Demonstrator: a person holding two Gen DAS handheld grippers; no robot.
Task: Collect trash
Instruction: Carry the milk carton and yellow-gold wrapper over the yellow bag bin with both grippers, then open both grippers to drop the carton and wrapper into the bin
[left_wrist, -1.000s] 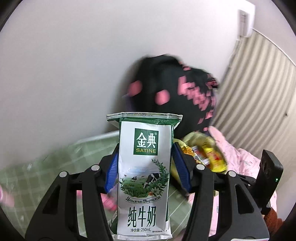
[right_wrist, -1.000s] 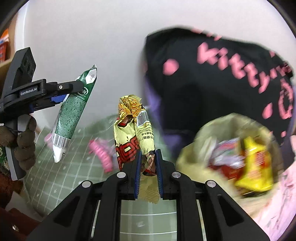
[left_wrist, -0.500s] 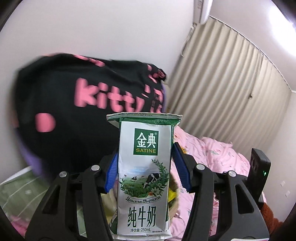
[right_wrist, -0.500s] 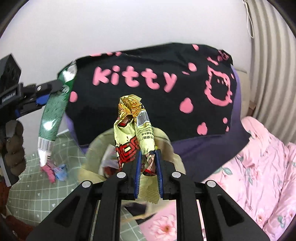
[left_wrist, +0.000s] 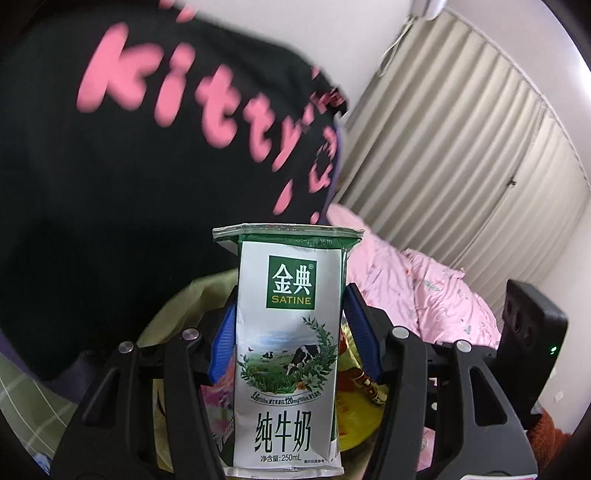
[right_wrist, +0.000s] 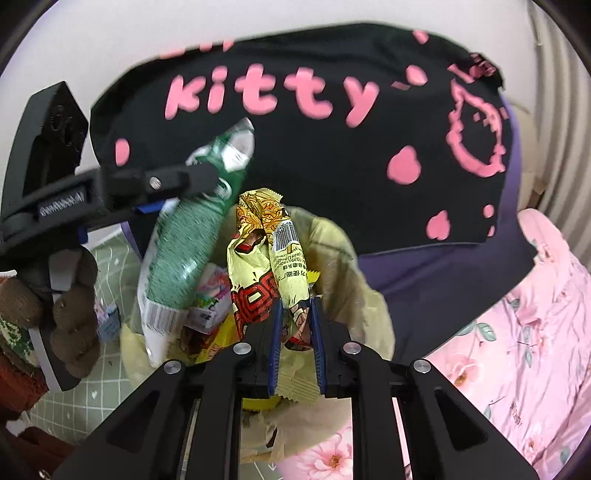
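Note:
My left gripper (left_wrist: 290, 328) is shut on a white and green Satine milk carton (left_wrist: 288, 354) and holds it upright over the open yellowish trash bag (left_wrist: 177, 306). The carton also shows in the right wrist view (right_wrist: 184, 258), just above the bag's mouth. My right gripper (right_wrist: 295, 332) is shut on a crumpled yellow snack wrapper (right_wrist: 269, 266) and holds it above the same trash bag (right_wrist: 354, 295), which holds several wrappers.
A black cushion with pink "kitty" lettering (right_wrist: 295, 122) stands right behind the bag. A pink floral quilt (right_wrist: 517, 332) lies to the right. A green checked mat (right_wrist: 107, 269) is at the left. Beige curtains (left_wrist: 461, 155) hang behind.
Both grippers have swung right and closer to the trash bag. The milk carton has come over the bag's mouth beside the snack wrapper. Both grips are unchanged.

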